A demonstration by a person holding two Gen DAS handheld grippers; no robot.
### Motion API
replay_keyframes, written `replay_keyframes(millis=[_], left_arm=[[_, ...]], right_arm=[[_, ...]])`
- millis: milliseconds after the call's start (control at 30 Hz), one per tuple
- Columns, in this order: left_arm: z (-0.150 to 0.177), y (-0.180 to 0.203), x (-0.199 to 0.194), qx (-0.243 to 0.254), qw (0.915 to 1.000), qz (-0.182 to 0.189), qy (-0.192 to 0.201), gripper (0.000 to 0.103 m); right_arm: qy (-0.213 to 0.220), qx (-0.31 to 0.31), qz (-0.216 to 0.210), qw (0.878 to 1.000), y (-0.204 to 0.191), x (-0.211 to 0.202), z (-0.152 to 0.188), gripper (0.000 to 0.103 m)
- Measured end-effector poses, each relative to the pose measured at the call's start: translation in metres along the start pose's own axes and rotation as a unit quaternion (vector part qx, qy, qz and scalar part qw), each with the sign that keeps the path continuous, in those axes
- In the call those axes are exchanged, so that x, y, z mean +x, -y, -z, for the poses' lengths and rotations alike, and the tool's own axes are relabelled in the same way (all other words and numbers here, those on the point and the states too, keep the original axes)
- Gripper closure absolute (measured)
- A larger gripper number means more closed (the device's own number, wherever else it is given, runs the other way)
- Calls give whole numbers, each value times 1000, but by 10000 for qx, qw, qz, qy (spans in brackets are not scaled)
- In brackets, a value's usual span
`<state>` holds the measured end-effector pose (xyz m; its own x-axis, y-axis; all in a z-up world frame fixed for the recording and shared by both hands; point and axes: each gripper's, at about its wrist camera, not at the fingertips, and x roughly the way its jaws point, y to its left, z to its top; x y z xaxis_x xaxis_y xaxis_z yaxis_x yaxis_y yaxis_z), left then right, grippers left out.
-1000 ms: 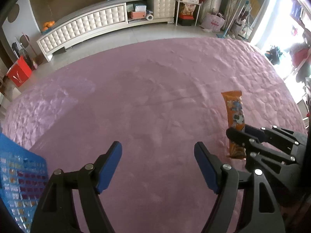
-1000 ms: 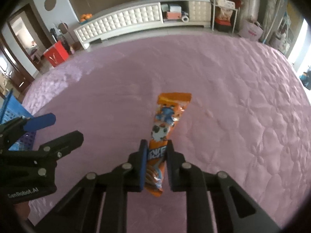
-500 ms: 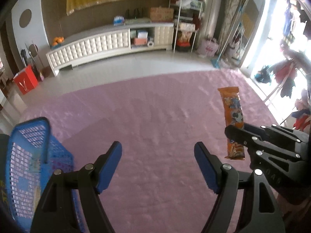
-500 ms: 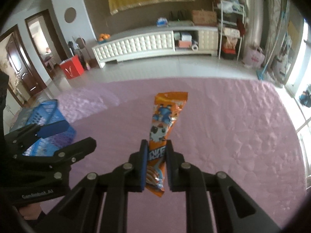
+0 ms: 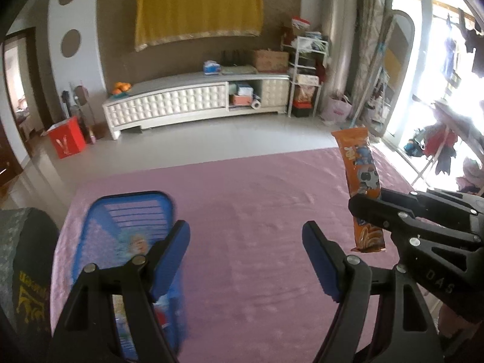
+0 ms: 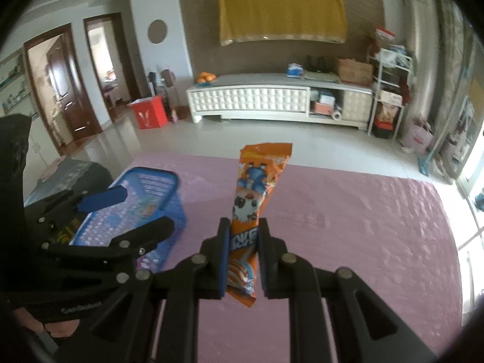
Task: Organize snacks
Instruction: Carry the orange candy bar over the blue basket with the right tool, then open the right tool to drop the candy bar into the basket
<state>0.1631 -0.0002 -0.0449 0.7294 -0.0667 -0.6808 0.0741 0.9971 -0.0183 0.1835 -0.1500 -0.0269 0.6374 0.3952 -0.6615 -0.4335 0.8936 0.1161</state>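
Half the blue basket (image 5: 127, 242) blurs behind the left gripper (image 5: 245, 260) fingers (image 5: 169, 257).

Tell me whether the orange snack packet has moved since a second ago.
Yes. The orange snack packet, clamped in the right claw, has risen off the pink bedspread; its top now overlaps the floor beyond.

Two hand-held grippers: left (image 5: 245, 254), right (image 6: 242, 254). One orange snack pack (image 6: 257, 193). One blue basket (image 5: 133, 211). One pink bed (image 5: 257, 199). One white cabinet (image 5: 193, 103). One red box (image 5: 67, 141). One yellow cloth (image 5: 196, 15).
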Motion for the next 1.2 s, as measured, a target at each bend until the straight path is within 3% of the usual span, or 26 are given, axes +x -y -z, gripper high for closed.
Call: replay_keyframes(millis=[367, 667, 1000, 1200], left_arm=[[27, -107, -45, -596, 9962, -624, 98, 28], [66, -177, -36, -1034, 9897, -951, -268, 28], [89, -208, -1, -1254, 9848, -997, -672, 28], [92, -213, 8, -1384, 9838, -881, -721, 28]], right_arm=[[-141, -585, -665, 9960, -88, 35, -9, 83], [-518, -1009, -1060, 9879, -142, 76, -4, 82], [-1201, -1307, -1115, 9778, -169, 138, 13, 82], [-1517, -1297, -1114, 9735, -169, 162, 22, 82]])
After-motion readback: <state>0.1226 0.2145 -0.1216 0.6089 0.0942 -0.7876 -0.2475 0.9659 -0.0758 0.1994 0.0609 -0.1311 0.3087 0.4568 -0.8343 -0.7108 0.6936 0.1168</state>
